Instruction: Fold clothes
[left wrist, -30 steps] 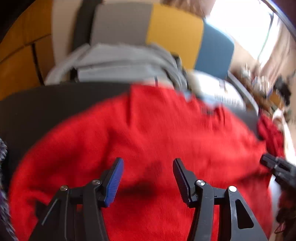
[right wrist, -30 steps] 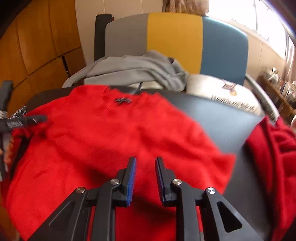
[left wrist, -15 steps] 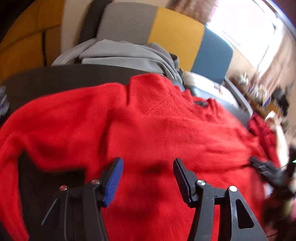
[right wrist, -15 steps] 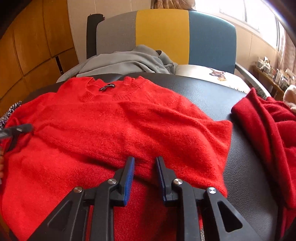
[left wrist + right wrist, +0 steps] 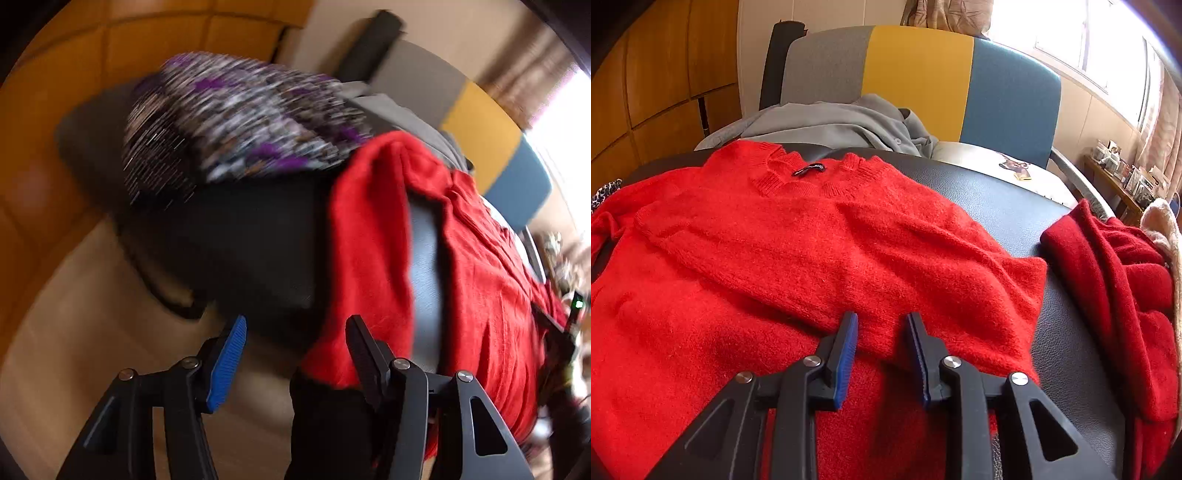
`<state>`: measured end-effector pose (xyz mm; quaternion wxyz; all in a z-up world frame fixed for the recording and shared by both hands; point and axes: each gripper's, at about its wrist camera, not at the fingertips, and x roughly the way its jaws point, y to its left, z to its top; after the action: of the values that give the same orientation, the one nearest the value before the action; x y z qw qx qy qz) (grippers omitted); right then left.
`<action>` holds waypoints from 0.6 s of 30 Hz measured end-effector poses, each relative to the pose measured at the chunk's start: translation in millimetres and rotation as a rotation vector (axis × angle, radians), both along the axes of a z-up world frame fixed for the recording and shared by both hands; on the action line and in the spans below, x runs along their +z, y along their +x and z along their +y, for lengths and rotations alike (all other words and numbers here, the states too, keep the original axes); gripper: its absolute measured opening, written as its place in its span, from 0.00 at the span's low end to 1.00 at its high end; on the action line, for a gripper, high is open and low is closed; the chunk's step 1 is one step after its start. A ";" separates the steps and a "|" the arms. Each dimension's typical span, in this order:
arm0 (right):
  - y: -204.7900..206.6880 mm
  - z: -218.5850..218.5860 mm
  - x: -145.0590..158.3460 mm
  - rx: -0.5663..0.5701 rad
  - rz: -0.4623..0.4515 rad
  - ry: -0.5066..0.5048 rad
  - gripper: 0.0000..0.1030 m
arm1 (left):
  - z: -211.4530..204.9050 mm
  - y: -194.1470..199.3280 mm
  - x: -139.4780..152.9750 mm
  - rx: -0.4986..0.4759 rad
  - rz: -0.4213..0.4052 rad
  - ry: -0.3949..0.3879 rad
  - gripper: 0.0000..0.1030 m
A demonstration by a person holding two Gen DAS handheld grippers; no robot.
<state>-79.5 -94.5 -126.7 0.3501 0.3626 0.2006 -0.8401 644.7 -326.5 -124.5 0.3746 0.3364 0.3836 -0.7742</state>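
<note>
A bright red knitted sweater [image 5: 820, 243] lies spread on the black table [image 5: 997, 192], neck at the far side, its right sleeve folded across the body. My right gripper [image 5: 881, 325] hovers over the folded sleeve's near edge, jaws a little apart and empty. In the blurred left wrist view, the sweater's left sleeve [image 5: 369, 258] hangs over the table's edge. My left gripper [image 5: 295, 332] is open and empty, its right finger just in front of the sleeve's lower end.
A purple-patterned garment [image 5: 236, 122] lies at the table's left end. A dark red garment [image 5: 1115, 288] is piled at the right. A grey garment [image 5: 831, 122] lies on the grey, yellow and blue chair [image 5: 919, 74] behind. Wooden floor [image 5: 74, 314] shows below the left edge.
My left gripper has swung left off the sweater's body to the table's left edge and the hanging sleeve. My right gripper has opened slightly over the folded sleeve.
</note>
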 end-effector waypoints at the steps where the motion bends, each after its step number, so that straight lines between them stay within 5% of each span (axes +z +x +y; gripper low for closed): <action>1: 0.7 -0.7 0.1 0.000 0.005 0.005 0.27 | 0.8 1.7 -2.6 0.008 0.012 0.010 0.55; 5: 3.5 -3.3 0.2 -0.004 0.026 0.028 0.29 | 8.5 -18.1 -1.0 -0.033 0.046 -0.017 0.62; 10: 5.8 -11.0 13.8 -0.043 0.010 0.091 0.35 | 12.9 -41.1 -9.7 -0.093 0.025 -0.027 0.60; 16: 32.3 -45.3 48.2 -0.013 0.032 -0.074 0.40 | 13.6 -36.0 -18.8 -0.059 0.044 0.004 0.63; 18: 36.2 -62.0 46.1 -0.015 0.035 -0.076 0.40 | 11.3 -33.4 -23.4 -0.037 0.043 0.040 0.74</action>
<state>-43.3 -156.4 -80.6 0.3536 0.3358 0.1718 -0.8560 611.4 -315.2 -147.8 0.3450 0.3340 0.4006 -0.7804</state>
